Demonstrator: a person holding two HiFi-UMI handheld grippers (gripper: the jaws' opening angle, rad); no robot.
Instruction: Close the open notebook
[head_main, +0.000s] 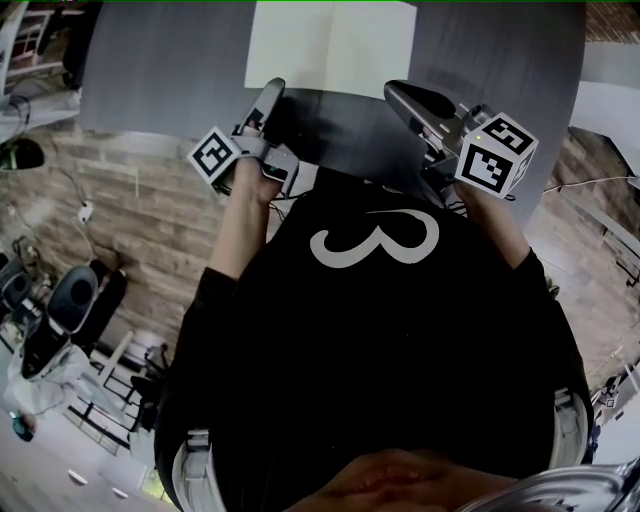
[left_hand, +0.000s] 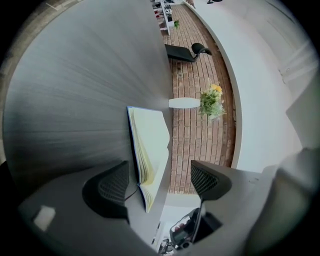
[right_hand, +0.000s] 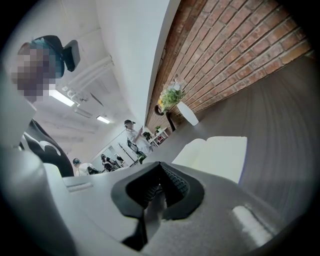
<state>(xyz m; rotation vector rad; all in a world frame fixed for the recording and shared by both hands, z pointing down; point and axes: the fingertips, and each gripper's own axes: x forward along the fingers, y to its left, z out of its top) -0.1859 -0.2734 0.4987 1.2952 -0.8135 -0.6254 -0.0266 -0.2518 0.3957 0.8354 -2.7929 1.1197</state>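
The notebook (head_main: 330, 45) lies open on the grey table (head_main: 150, 70), its cream pages facing up, straight ahead of me. My left gripper (head_main: 268, 100) hovers at the notebook's near left corner. In the left gripper view its jaws (left_hand: 160, 182) stand wide open, and the notebook (left_hand: 150, 150) shows edge-on just beyond them, touched by neither pad. My right gripper (head_main: 415, 100) is near the notebook's near right corner. In the right gripper view its pads (right_hand: 160, 190) meet with nothing between them, and the notebook (right_hand: 217, 155) lies a little ahead.
A white vase of flowers (left_hand: 210, 102) stands at the table's far end, also in the right gripper view as the vase (right_hand: 172, 97). Brick floor surrounds the table. An office chair (head_main: 75, 300) stands to my left. People (right_hand: 134, 135) stand far off in the room.
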